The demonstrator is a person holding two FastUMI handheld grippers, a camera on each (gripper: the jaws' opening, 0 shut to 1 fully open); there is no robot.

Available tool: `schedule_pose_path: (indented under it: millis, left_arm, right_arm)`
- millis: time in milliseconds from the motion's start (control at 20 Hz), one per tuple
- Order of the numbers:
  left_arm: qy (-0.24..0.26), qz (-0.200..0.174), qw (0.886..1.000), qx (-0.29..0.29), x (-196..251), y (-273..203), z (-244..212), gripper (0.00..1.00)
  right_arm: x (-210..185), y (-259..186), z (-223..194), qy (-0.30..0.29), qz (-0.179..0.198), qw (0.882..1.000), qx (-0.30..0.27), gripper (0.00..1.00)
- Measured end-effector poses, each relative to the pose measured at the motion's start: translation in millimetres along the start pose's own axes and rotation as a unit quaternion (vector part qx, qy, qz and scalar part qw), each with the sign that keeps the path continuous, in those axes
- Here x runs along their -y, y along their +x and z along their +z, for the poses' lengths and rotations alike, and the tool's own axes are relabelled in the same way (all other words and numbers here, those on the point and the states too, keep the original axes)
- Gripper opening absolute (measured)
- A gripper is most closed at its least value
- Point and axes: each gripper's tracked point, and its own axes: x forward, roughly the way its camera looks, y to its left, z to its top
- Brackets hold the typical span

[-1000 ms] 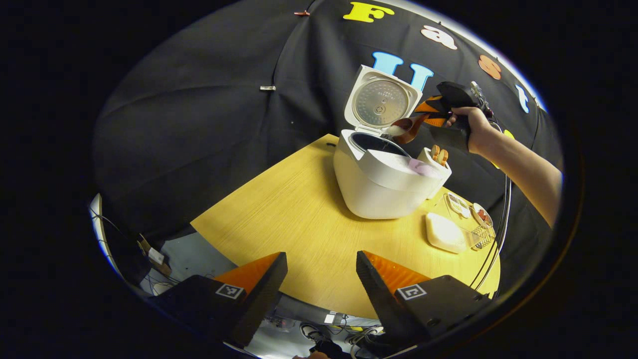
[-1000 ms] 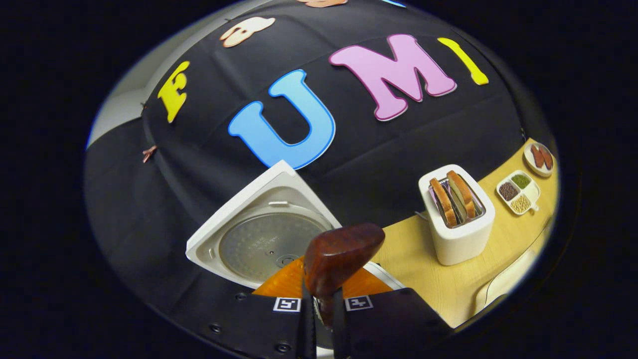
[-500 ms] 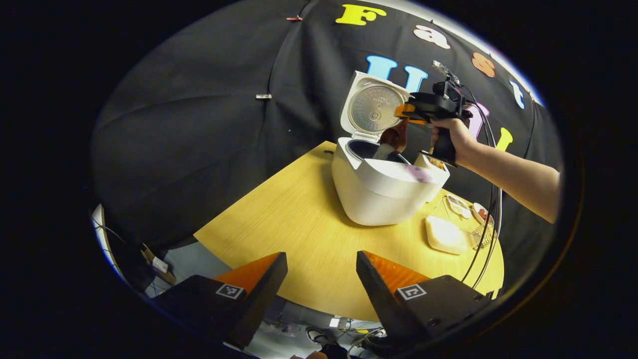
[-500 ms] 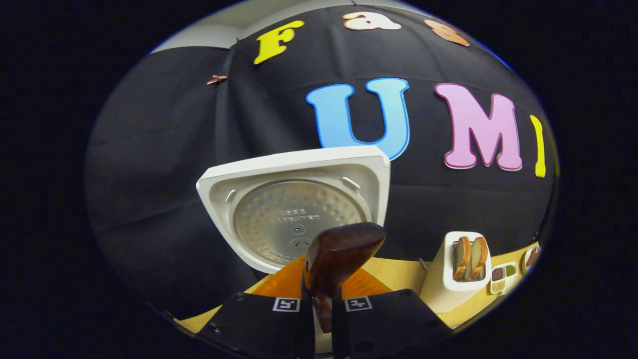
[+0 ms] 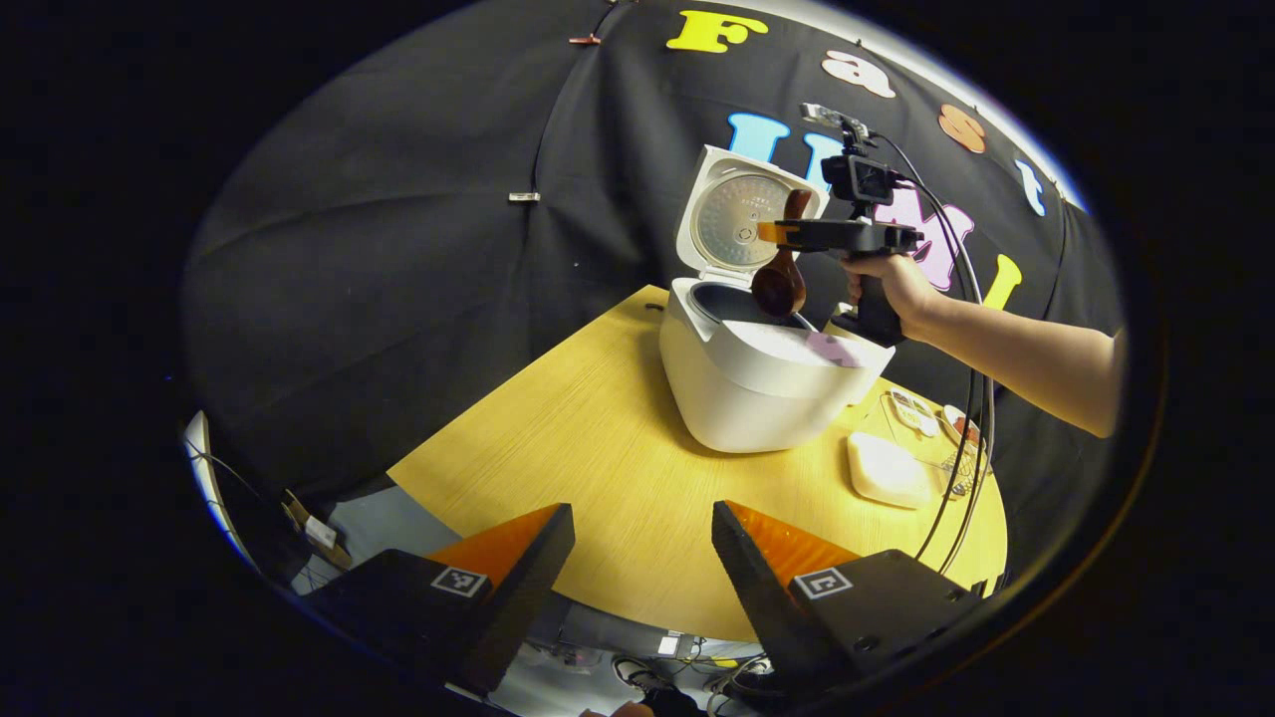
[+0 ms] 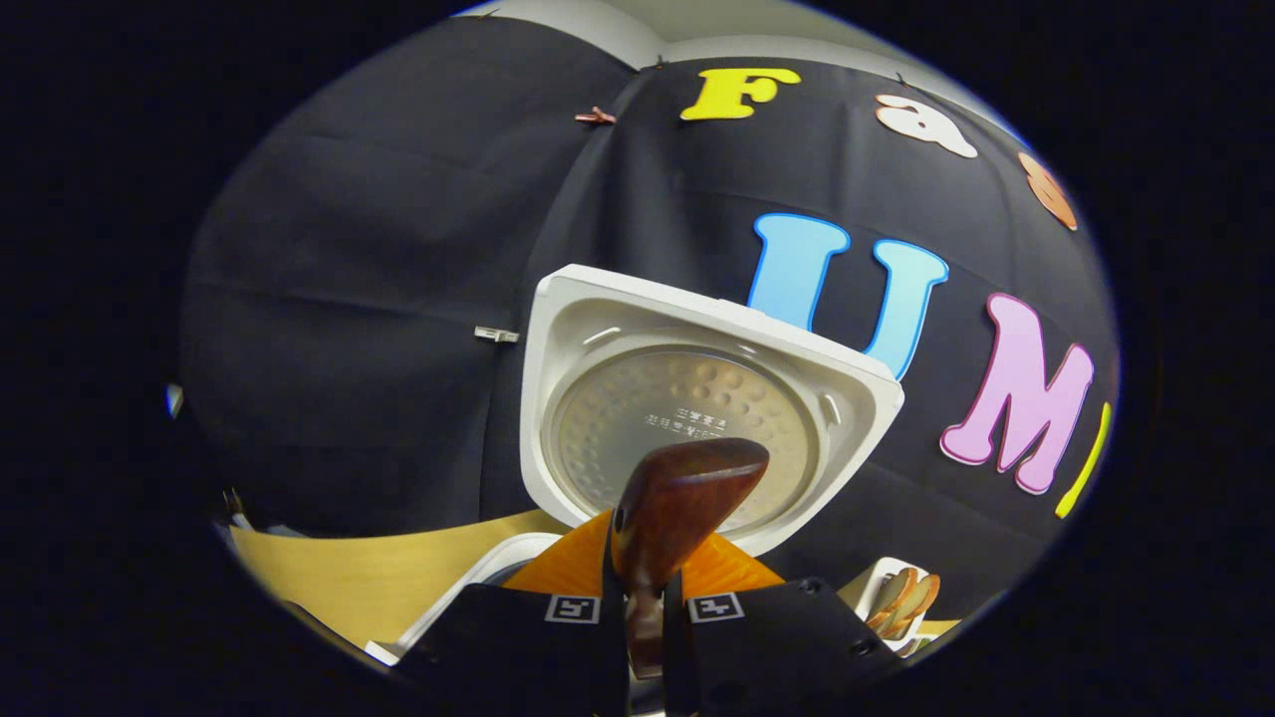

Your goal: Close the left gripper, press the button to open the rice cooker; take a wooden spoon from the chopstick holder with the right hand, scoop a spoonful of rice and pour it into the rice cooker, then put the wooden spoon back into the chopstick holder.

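Your left claw (image 5: 642, 558) sits low at the near edge of the yellow surface (image 5: 598, 448), fingers spread wide with nothing between them. Mid-surface, the white rice cooker (image 5: 757, 383) stands with its lid (image 5: 742, 224) up. Your right claw (image 6: 645, 607) is clamped on the wooden spoon (image 5: 782, 279), bowl hanging down over the open pot. Toaster (image 6: 901, 597) sits just behind.

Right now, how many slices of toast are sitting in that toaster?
2. Both slices of toast stand side by side in the white toaster, low at the right edge of the right gripper view; the gripper partly covers it, so more could be hidden.
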Motion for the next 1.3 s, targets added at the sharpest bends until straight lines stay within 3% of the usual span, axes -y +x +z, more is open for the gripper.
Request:
schedule_pose_path:
  millis: [300,450,500,600,650,750,1000,1300]
  left_arm:
    - [0.009,-0.010,1.000,0.007,15,-2,6,0.96]
    - [0.014,-0.020,1.000,0.012,32,-2,11,0.96]
    - [0.016,-0.024,1.000,0.013,37,-2,12,0.96]
    - [0.016,-0.035,0.999,0.014,52,-1,14,0.96]
    - [0.017,-0.040,0.999,0.014,59,2,14,0.96]
    - [0.030,-0.045,0.998,0.012,72,3,9,0.96]
    - [0.044,-0.056,0.997,0.000,107,11,1,0.96]
    - [0.054,-0.060,0.997,-0.019,149,14,-10,0.96]
  right_arm:
    - [23,-34,33,0.112,0.000,0.994,0.015,0.17]
    - [56,-70,54,0.172,-0.011,0.985,0.029,0.17]
    - [68,-84,61,0.188,-0.014,0.981,0.037,0.13]
    - [98,-115,75,0.211,-0.032,0.975,0.055,0.17]
    - [115,-130,78,0.221,-0.042,0.972,0.061,0.12]
    - [147,-161,78,0.245,-0.059,0.965,0.070,0.17]
    - [236,-231,36,0.271,-0.114,0.954,0.056,0.17]
    - [333,-311,-43,0.337,-0.205,0.918,0.034,0.17]
